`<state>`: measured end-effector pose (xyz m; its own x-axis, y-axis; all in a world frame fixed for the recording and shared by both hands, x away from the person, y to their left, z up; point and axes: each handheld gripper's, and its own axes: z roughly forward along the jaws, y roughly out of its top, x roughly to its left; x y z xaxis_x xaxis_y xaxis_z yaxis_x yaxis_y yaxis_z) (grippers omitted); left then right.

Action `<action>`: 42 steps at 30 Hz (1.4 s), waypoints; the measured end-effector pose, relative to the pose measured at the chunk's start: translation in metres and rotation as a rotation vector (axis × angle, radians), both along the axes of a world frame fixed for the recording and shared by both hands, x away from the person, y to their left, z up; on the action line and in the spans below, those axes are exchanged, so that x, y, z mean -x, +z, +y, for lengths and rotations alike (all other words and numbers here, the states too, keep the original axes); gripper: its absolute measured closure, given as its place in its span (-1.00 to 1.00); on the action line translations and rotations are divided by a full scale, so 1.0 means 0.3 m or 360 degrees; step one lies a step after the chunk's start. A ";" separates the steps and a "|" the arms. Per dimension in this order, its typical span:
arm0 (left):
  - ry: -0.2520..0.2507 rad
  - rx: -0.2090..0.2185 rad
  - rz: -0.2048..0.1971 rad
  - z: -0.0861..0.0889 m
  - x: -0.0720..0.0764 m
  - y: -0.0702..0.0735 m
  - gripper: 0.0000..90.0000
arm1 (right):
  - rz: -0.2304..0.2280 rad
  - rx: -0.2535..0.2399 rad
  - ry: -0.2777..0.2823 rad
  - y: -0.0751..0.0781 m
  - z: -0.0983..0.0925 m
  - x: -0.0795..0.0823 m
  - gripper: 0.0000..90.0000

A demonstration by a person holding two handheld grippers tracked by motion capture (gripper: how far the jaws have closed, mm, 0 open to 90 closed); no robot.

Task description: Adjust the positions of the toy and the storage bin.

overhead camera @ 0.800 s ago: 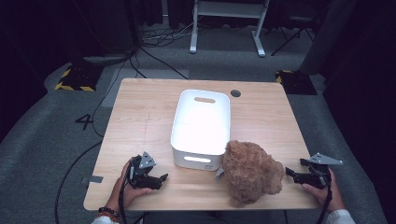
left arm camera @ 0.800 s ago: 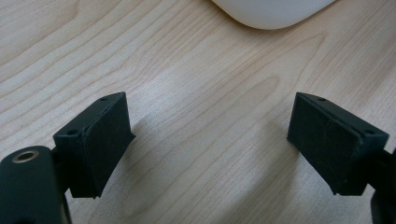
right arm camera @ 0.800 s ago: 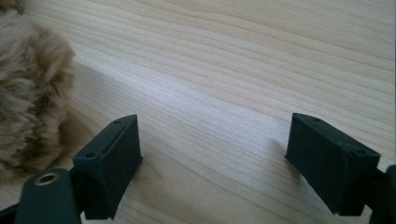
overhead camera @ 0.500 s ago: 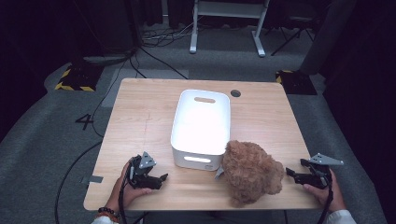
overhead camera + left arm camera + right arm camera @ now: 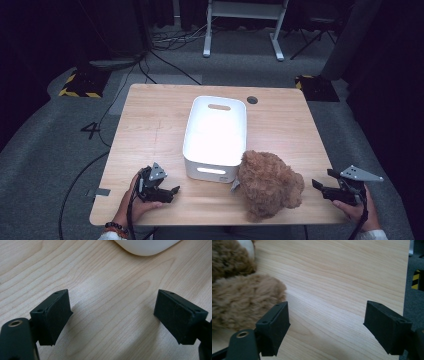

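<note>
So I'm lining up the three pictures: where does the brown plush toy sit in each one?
High view: the brown plush toy lies at the table's near edge, against the white bin's right near corner.
Left gripper view: not in it; the bin's rounded corner is at the top.
Right gripper view: its fur is at the left edge.
Shared landmark: the wooden table.

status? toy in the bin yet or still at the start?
Nothing looks done: the brown plush toy lies on the table against the near corner of the white bin, not in it. Nothing is in hand: the left gripper and the right gripper are open and empty, the right one close beside the toy. Left, judging by the layout: grasp the toy and put it in the bin.
</note>
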<state>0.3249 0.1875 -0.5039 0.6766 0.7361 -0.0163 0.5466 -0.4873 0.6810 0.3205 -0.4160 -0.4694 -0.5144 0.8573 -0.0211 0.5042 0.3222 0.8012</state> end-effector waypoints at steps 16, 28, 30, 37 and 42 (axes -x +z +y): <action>0.0004 0.0003 0.0002 0.000 0.000 0.000 -0.69 | -0.0074 -0.0060 0.0271 0.085 0.088 0.066 -0.55; 0.0005 0.0002 0.0001 0.000 0.001 0.000 -0.68 | -0.0108 -0.0069 0.0380 0.113 0.154 0.096 -0.54; 0.0006 0.0002 0.0001 0.000 0.001 0.000 -0.68 | -0.0111 -0.0071 0.0406 0.118 0.166 0.102 -0.54; 0.0006 0.0002 0.0001 0.000 0.001 0.000 -0.68 | -0.0113 -0.0096 0.0473 0.130 0.207 0.115 -0.54; 0.0006 0.0003 0.0001 0.000 0.001 0.000 -0.68 | -0.0118 -0.0100 0.0520 0.136 0.235 0.125 -0.54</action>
